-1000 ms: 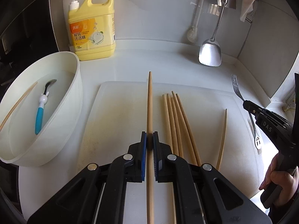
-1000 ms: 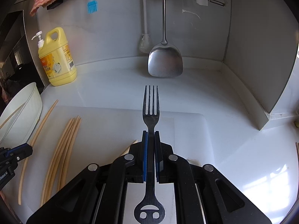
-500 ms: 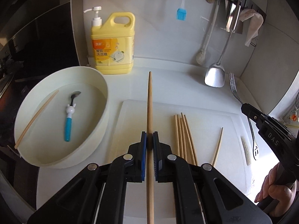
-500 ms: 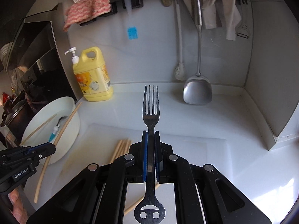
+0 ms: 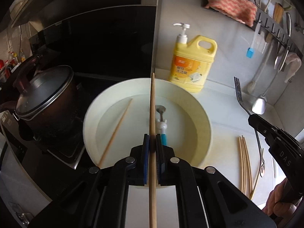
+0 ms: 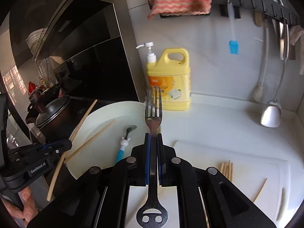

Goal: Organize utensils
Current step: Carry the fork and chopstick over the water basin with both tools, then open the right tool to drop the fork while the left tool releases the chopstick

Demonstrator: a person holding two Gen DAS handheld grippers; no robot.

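Your left gripper (image 5: 151, 142) is clamped on a chopstick (image 5: 152, 114), long axis straight ahead, tip over the far rim of the white bowl (image 5: 206, 117) directly below. Your right gripper (image 6: 153, 142) pinches the fork (image 6: 153, 119); bowl lies ahead-left. Left is nearer.

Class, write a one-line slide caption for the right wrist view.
Right gripper carries a fork toward the white bowl, where a spoon lies.

L gripper (image 5: 152, 142) & R gripper (image 6: 153, 142) both clamped, raised.
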